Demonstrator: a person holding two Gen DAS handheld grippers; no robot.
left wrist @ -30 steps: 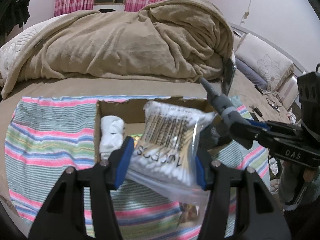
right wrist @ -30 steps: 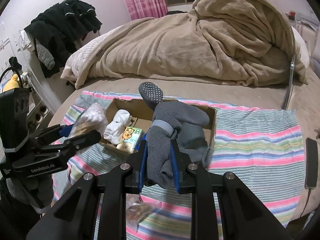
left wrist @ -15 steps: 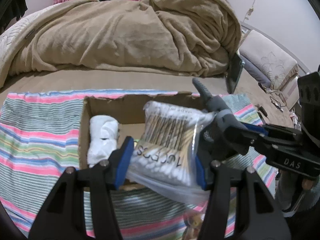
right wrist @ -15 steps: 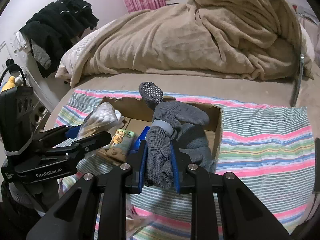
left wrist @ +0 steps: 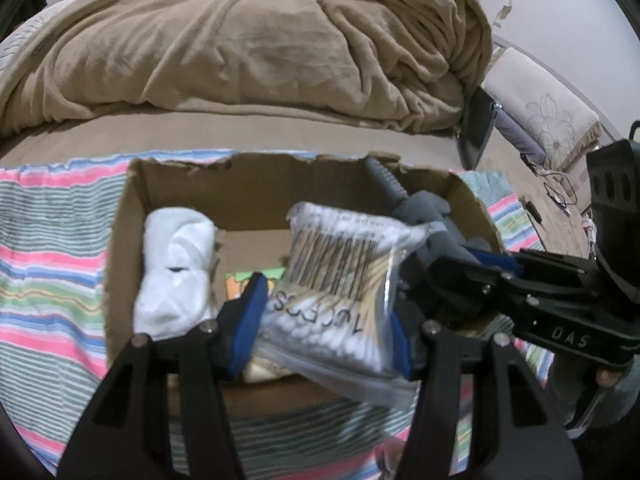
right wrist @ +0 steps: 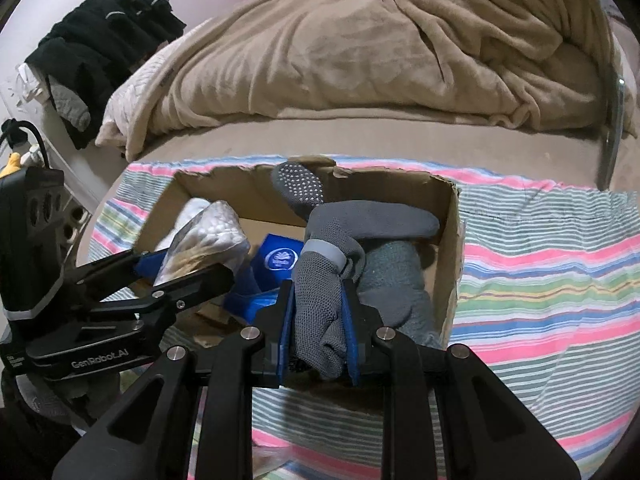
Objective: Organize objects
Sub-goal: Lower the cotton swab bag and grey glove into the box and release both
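right tool (left wrist: 448, 276): "DAS" in pale letters on its black body | left tool (right wrist: 192, 264): "GenRobot.AI" on its black body | bag of cotton swabs (left wrist: 340, 292): barcode, upside-down print, not clearly readable | blue packet (right wrist: 278, 258): round white emblem, wording illegible

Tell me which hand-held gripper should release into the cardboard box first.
Right, probably. The right hand-held gripper holds the grey socks hanging over a free part of the cardboard box. The left hand-held gripper holds its cotton swab bag above items near the front wall.
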